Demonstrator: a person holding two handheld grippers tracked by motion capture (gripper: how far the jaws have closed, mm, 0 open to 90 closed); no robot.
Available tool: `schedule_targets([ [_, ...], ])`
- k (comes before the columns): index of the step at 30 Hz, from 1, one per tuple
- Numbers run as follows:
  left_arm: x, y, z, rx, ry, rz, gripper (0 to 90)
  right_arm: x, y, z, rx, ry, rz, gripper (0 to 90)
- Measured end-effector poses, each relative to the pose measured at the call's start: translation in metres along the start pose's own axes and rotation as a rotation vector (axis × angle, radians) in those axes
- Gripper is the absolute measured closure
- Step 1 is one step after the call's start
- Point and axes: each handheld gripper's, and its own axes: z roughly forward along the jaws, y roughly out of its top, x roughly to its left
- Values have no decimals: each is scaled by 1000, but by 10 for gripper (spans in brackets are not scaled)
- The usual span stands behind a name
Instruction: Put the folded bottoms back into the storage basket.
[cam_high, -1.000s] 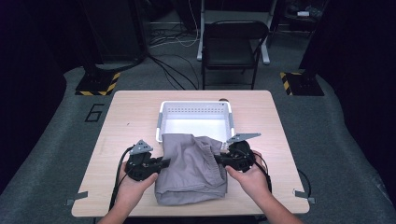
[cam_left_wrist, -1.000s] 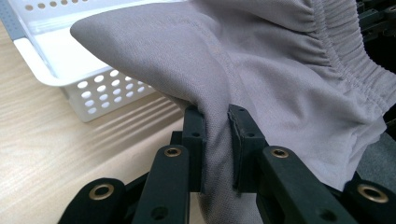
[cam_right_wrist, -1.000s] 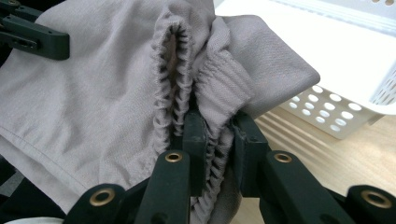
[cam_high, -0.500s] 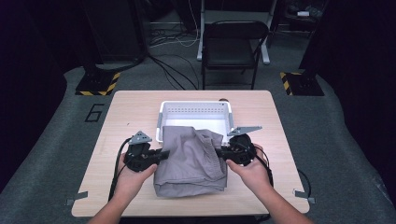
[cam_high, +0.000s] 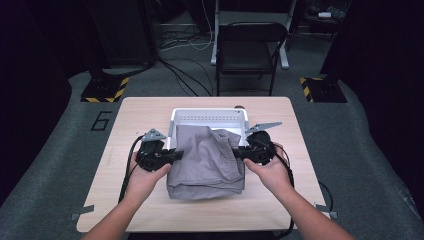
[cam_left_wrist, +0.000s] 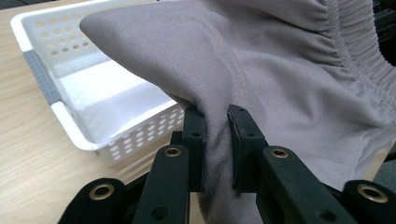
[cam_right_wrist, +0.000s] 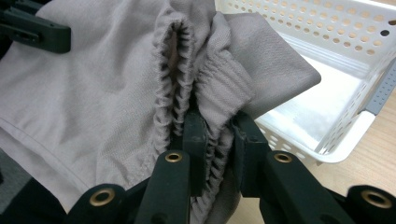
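The left hand-held gripper (cam_left_wrist: 215, 135) is clenched on a plain fold of the grey shorts (cam_high: 207, 157); the right hand-held gripper (cam_right_wrist: 218, 135) pinches their gathered elastic waistband (cam_right_wrist: 224, 88). The garment hangs between them, over the near rim of the white perforated basket (cam_high: 210, 114) on the worktop (cam_high: 140, 107). It looks soft, light and floppy; the bunched waistband likely gives the surest hold

Plain grey cloth (cam_high: 206, 161) with a gathered elastic edge. White basket (cam_high: 207, 115) dotted with round holes, with grey side handles. Pale wood-grain table (cam_high: 150, 110). Black grippers, brass-coloured rivets. Dark, possibly black, chair (cam_high: 247, 47) behind.
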Motion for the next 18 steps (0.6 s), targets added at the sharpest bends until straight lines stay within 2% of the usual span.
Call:
schedule_targets([
  [1,0,2,1,-1,0,-7,787,-1,2,0,5,0,13,775],
  [3,1,5,3,1,5,1,787,-4,5,0,4,-5,7,776],
  [8,6,16,6,4,2,-7,787,-8,15,-1,-3,-20,-3,776],
  [10,7,20,5,-1,0,-10,787,-8,19,-2,9,-23,20,775],
  [12,8,25,5,-4,3,-6,788,-11,24,-3,6,-26,7,775],
  [18,11,39,4,-9,16,0,788,-14,39,-7,15,-34,14,775],
])
